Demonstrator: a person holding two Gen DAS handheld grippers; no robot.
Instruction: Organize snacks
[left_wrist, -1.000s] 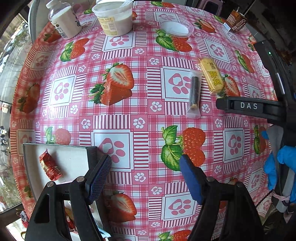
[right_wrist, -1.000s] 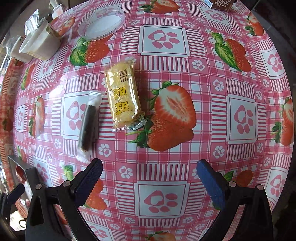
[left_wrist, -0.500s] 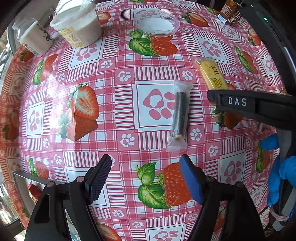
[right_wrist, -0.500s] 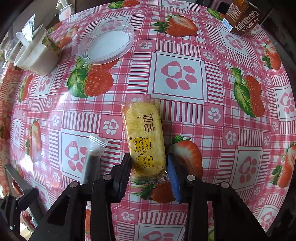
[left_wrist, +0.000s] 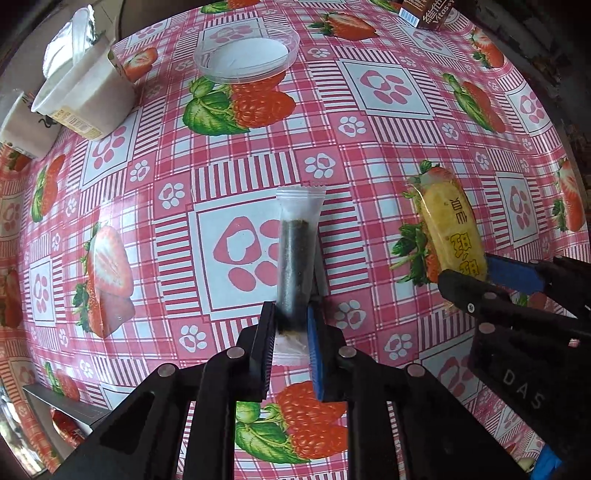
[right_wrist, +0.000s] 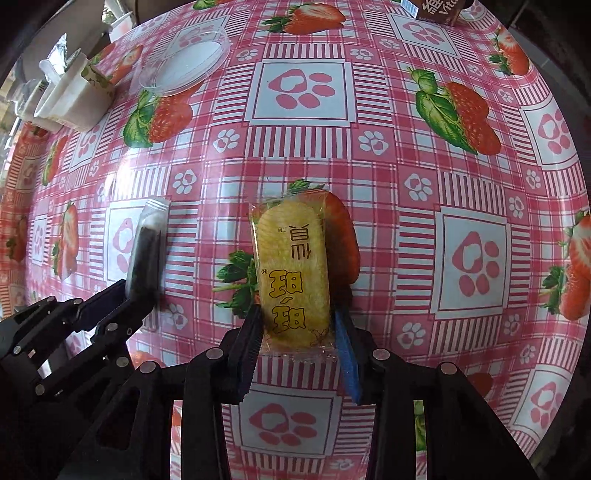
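My left gripper (left_wrist: 291, 325) is shut on the near end of a dark snack stick in a clear wrapper (left_wrist: 297, 254), which points away from me over the strawberry tablecloth. My right gripper (right_wrist: 297, 332) is shut on the near end of a yellow wrapped cake (right_wrist: 291, 273). In the left wrist view the cake (left_wrist: 452, 230) and the right gripper (left_wrist: 491, 275) are at the right. In the right wrist view the dark stick (right_wrist: 146, 247) and the left gripper (right_wrist: 125, 295) are at the left. A grey tray (left_wrist: 62, 406) with a red wrapped candy (left_wrist: 64, 424) is at the lower left.
A white yogurt tub (left_wrist: 85, 96) and a white cup (left_wrist: 26, 125) stand at the far left. A clear round lid (left_wrist: 247, 55) lies at the far middle. A brown drink carton (left_wrist: 428, 11) stands at the far right edge of the table.
My left gripper moved forward and shut on the dark snack stick. My right gripper, closing around the yellow cake half a second ago, now grips it and holds its near end.
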